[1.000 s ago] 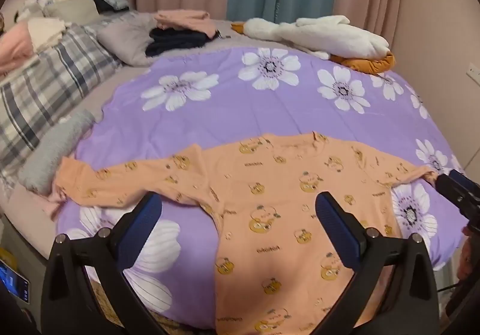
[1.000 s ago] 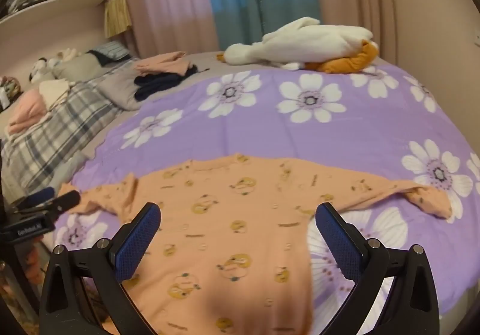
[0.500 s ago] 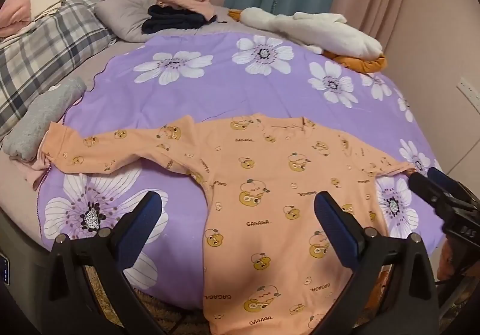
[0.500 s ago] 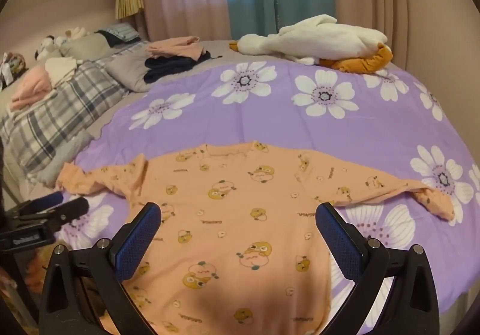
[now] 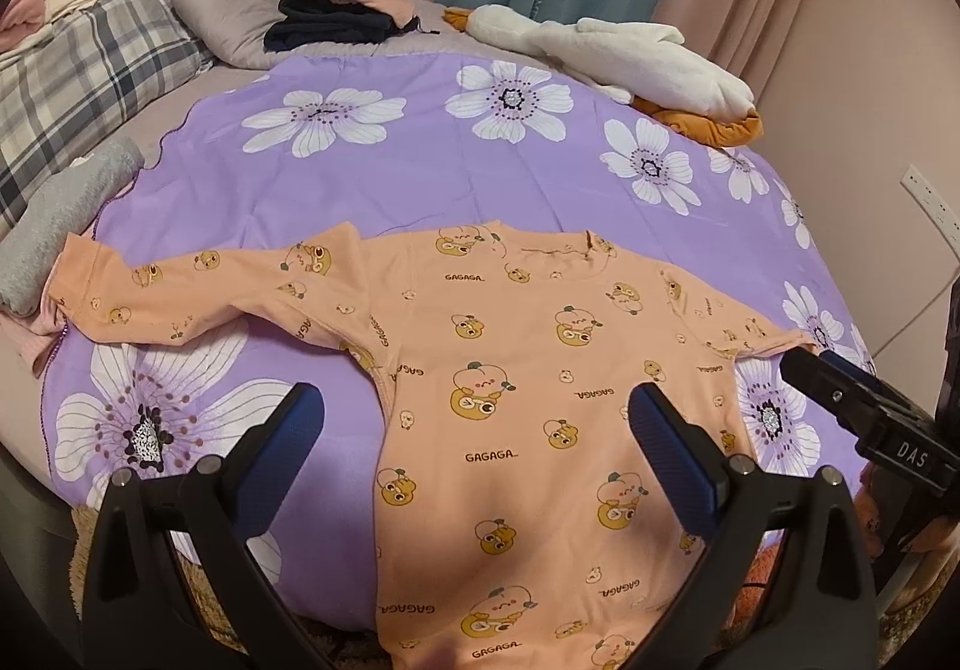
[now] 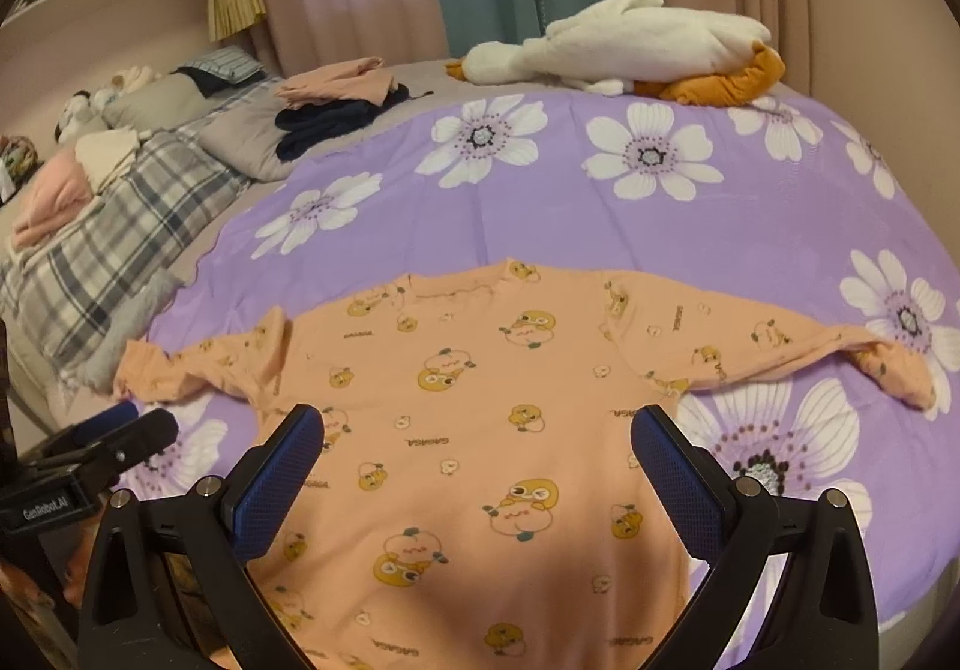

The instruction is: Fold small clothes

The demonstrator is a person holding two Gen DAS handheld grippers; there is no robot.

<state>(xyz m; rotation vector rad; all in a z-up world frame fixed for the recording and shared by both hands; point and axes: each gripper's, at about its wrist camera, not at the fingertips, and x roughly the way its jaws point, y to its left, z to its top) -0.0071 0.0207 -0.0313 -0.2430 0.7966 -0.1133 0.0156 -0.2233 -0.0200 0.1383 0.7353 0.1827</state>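
Observation:
An orange long-sleeved child's top (image 5: 528, 370) (image 6: 480, 400) with cartoon prints lies flat on the purple flowered sheet (image 5: 420, 178) (image 6: 600, 214), both sleeves spread out sideways, its hem hanging over the near bed edge. My left gripper (image 5: 474, 424) hovers open above the lower left of the top, nothing between its blue pads. My right gripper (image 6: 477, 430) is open too, above the top's lower middle. Each gripper shows in the other's view: the right one (image 5: 864, 406) near the right sleeve, the left one (image 6: 102, 442) near the left sleeve.
A white and orange plush goose (image 5: 630, 64) (image 6: 636, 46) lies at the far side. Folded dark and pink clothes (image 5: 342, 10) (image 6: 336, 106) sit on a grey pillow. A plaid blanket (image 5: 90, 70) and a rolled grey towel (image 5: 60, 214) lie at the left. Curtains hang behind.
Both grippers have risen and tipped downward, so the whole top now shows flatter and lower in both views. The top has not moved, and both grippers stay open.

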